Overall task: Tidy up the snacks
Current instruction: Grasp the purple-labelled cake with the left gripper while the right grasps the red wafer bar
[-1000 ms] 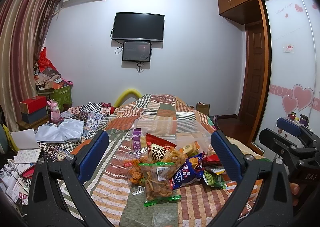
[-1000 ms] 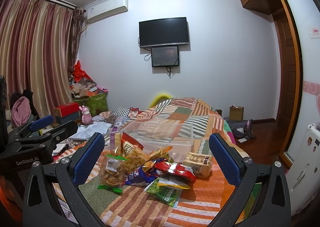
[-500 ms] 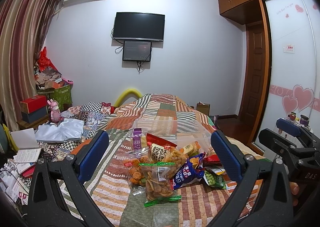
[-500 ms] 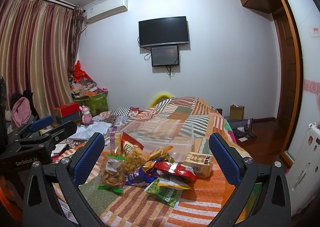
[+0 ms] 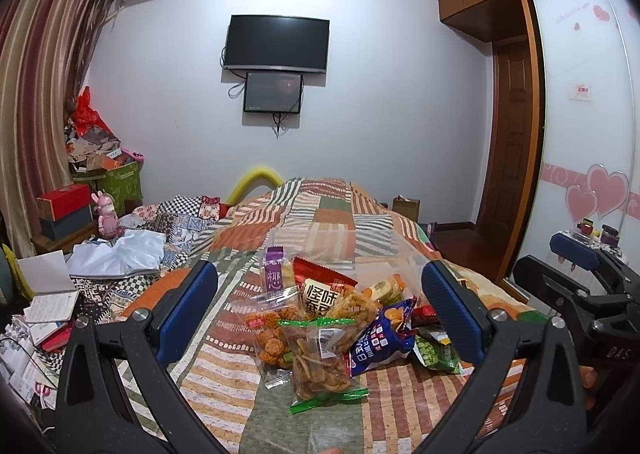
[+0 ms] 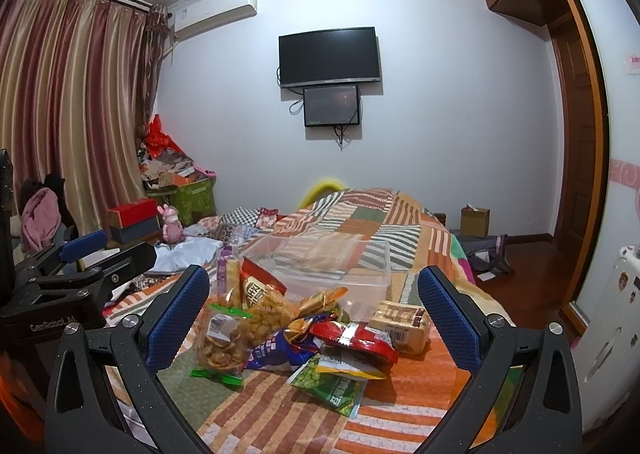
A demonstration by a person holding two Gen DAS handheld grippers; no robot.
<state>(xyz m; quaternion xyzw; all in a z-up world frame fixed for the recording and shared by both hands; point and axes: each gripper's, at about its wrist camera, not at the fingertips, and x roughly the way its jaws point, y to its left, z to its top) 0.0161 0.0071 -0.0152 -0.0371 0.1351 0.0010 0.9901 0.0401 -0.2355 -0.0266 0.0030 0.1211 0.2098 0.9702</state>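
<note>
Nothing shifted since earlier frames; both grippers hover unchanged. Patchwork bed cover [image 6: 352, 214] fills scene. Clear plastic bin [image 6: 320, 262] sits on it, just behind snack pile [image 6: 296, 330]. Left gripper [image 5: 320, 310] fingers spread wide, holding nothing, above pile. Right gripper [image 6: 314, 306] likewise spread, empty. Green-sealed chip bag [image 5: 320, 366] nearest left camera; biscuit pack [image 6: 400, 322] at pile's right edge.
</note>
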